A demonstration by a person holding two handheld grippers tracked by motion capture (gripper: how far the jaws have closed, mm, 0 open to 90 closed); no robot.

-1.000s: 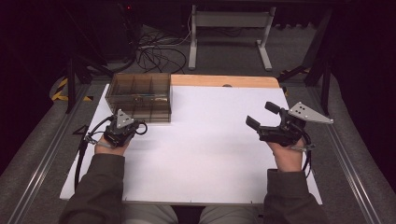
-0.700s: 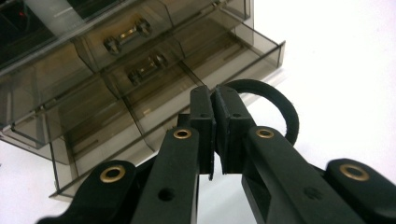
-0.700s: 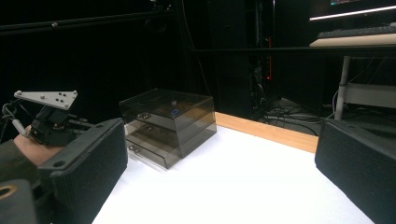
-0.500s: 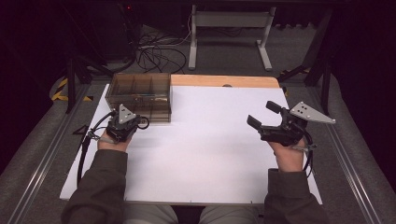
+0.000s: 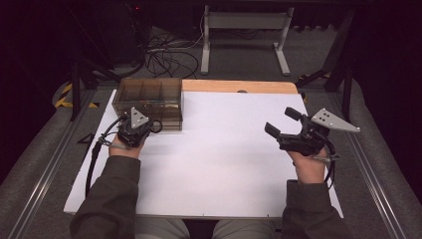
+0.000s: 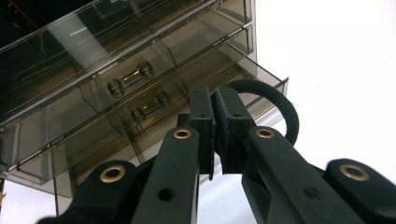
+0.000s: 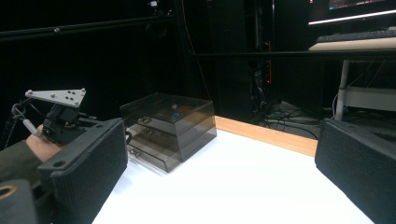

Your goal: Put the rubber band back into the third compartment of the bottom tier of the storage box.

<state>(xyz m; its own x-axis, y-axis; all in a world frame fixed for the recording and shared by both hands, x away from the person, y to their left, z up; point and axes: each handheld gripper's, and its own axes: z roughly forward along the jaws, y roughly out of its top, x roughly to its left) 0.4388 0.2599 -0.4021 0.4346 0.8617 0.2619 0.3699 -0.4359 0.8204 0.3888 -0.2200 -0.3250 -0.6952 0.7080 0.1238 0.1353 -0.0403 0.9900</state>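
Left gripper [image 5: 133,130]: it is at the front face of the smoky drawer box, at the left side of the table. In the left gripper view its two black jaws are pressed together, with only a thin line between the pads, and no object is visible between them.
Cable loop [image 6: 275,105]: a black loop of cable curves just behind the closed jaws, in front of the lowest drawer.
Drawer box [image 5: 149,101]: a transparent brown box with stacked drawers, standing at the far left part of the white table top. Small dumbbell-shaped handles [image 6: 131,79] are on the drawer fronts. The lowest drawer [image 6: 233,93] stands out a little from the ones above it.
Right gripper [image 5: 283,125]: it is held above the right side of the table, well apart from the box. Its jaws are wide apart; in the right gripper view the two padded fingers stand at the left and right borders with open space between them.
Table [image 5: 229,144]: a white surface with a wooden strip [image 5: 239,86] along the far edge.
Person: both forearms in dark green sleeves [image 5: 112,199] come in from the bottom of the high view.
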